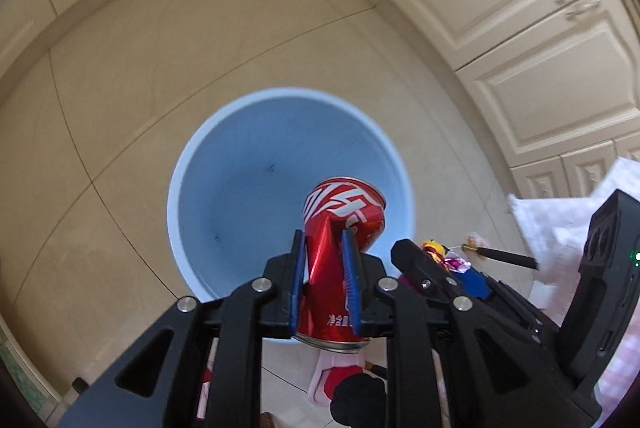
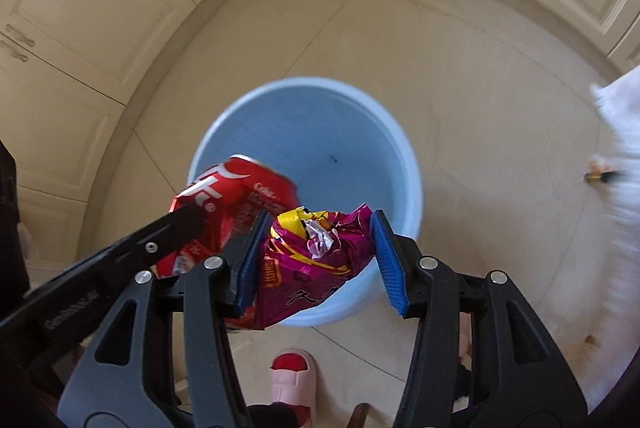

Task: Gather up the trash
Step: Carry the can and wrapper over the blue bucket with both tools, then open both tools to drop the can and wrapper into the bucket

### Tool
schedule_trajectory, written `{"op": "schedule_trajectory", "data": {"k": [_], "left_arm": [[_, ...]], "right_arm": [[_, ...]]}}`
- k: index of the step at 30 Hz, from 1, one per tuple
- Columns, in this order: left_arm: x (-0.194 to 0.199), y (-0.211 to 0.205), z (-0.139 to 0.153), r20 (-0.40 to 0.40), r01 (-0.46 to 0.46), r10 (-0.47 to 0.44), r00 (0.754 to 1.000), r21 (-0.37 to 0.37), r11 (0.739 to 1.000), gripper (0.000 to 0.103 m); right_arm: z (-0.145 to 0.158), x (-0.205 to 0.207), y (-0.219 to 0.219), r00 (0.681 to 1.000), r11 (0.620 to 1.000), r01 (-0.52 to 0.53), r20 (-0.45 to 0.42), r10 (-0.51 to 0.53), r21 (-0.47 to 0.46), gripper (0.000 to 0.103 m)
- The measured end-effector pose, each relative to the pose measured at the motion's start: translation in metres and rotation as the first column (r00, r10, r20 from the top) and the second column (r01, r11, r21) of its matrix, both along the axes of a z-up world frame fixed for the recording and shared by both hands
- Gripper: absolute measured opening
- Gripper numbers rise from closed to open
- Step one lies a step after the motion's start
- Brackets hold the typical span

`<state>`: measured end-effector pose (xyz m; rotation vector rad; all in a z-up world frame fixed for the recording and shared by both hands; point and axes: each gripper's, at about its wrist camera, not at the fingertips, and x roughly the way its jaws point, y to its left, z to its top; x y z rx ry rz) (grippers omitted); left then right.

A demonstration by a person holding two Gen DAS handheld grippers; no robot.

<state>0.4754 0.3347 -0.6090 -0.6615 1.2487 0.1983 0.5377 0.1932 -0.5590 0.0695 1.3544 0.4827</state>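
Beige floor tiles surround the blue bin (image 1: 224, 163). My left gripper (image 1: 325, 280) pinches a crushed can (image 1: 340, 211), my right gripper (image 2: 318, 260) a snack wrapper (image 2: 316, 260); crowded together, either could snag or miss the bin's rim.

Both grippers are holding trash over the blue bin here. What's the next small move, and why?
Probably open both: the left gripper pinches the crushed red can and the right gripper clamps the purple snack wrapper, both over the blue bin's open mouth, so each should drop inside.

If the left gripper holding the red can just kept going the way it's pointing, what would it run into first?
Probably the inside of the blue bin. The left gripper, shut on the red can, points down into its open mouth, and nothing shows in between, though depth is hard to judge.
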Motion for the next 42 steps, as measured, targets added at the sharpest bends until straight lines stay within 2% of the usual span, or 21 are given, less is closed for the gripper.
{"op": "schedule_trajectory", "data": {"k": [4,8,12,20,27,32,36,38,40,42], "left_arm": [[0.001,0.009,-0.03,-0.052,-0.025,0.024,0.998,-0.022,0.999,0.018],[0.0,0.014,-0.048,-0.095,-0.03,0.026,0.995,-0.042,0.999,0.019],[-0.002,0.017,-0.051,-0.106,-0.015,0.012,0.994,-0.029,0.999,0.02],[-0.01,0.034,-0.046,-0.113,-0.061,0.064,0.992,0.024,0.998,0.043],[-0.011,0.042,-0.041,-0.11,-0.064,0.068,0.992,0.045,0.997,0.051],[-0.014,0.046,-0.027,-0.085,-0.056,0.063,0.994,0.08,0.995,0.054],[-0.023,0.048,-0.013,-0.062,-0.06,0.067,0.996,0.1,0.993,0.058],[-0.032,0.048,-0.001,-0.034,-0.066,0.07,0.997,0.095,0.993,0.058],[-0.039,0.043,0.013,-0.023,-0.056,0.059,0.998,0.121,0.991,0.058],[-0.047,0.034,0.042,0.02,-0.037,0.034,0.999,0.16,0.986,0.058]], "right_arm": [[-0.024,0.006,0.008,0.999,1.0,0.007,-0.038,-0.007,-0.015,0.05],[-0.035,0.004,0.011,0.998,1.0,0.002,-0.061,-0.003,-0.016,0.051],[-0.039,0.003,0.008,0.998,1.0,-0.007,-0.061,0.006,-0.023,0.051],[-0.048,0.003,0.002,0.997,0.999,-0.026,-0.072,0.024,-0.032,0.052],[-0.049,0.004,0.016,0.998,0.999,-0.036,-0.047,0.034,-0.032,0.053],[-0.038,0.0,0.017,0.999,0.998,-0.053,-0.003,0.053,-0.038,0.062],[-0.019,-0.005,0.017,0.996,0.995,-0.075,0.05,0.078,-0.058,0.064],[-0.002,-0.012,0.018,0.99,0.992,-0.091,0.096,0.1,-0.088,0.064],[0.023,-0.022,0.018,0.982,0.988,-0.102,0.146,0.119,-0.119,0.064],[0.05,-0.034,0.017,0.969,0.982,-0.118,0.199,0.146,-0.147,0.064]]}}
